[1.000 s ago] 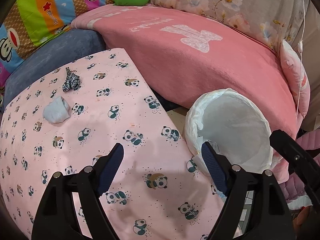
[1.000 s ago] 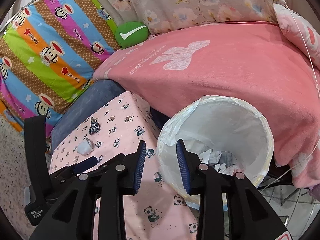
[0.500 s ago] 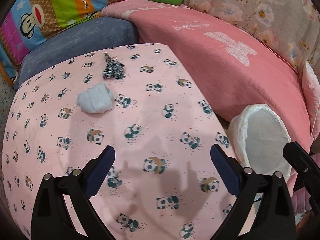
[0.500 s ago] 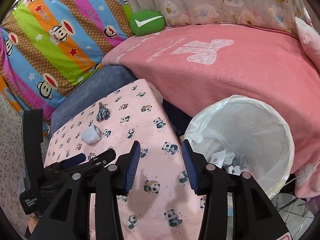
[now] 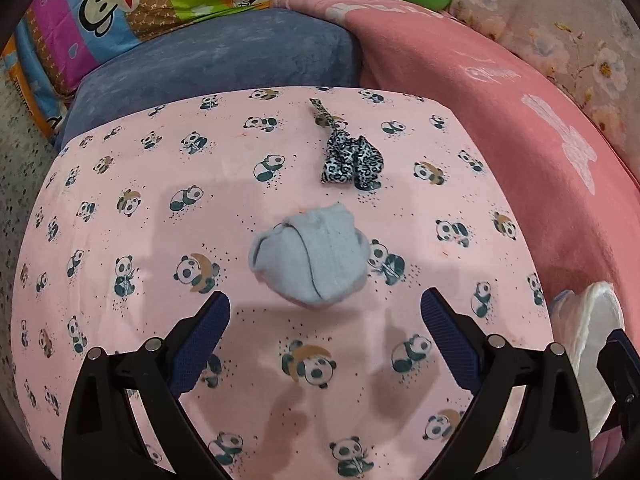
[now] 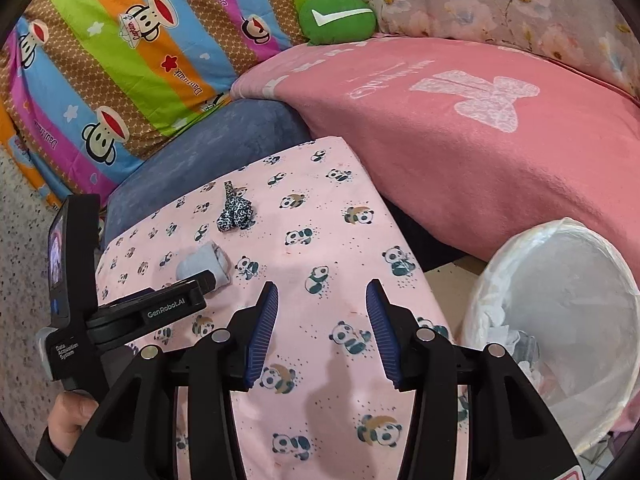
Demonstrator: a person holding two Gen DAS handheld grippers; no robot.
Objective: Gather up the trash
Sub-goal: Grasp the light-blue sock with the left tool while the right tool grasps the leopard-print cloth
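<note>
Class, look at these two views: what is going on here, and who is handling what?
A person holds a gripper in each hand over a panda-print cloth. The left gripper hangs open just short of a balled light-blue sock, touching nothing. The right gripper is empty too, jaws partly apart. A leopard-print scrap lies beyond the sock. The lined bin stands beside the cloth.

Soft matt panda-print cloth (image 5: 160,240); fuzzy grey knit sock (image 5: 312,260); crinkly glossy plastic bin liner (image 6: 560,320)

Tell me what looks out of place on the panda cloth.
Two crumpled bits lie loose on the panda cloth: a pale blue wad mid-cloth and a leopard-print scrap beyond it. Neither is in the lined bin beside the cloth.
</note>
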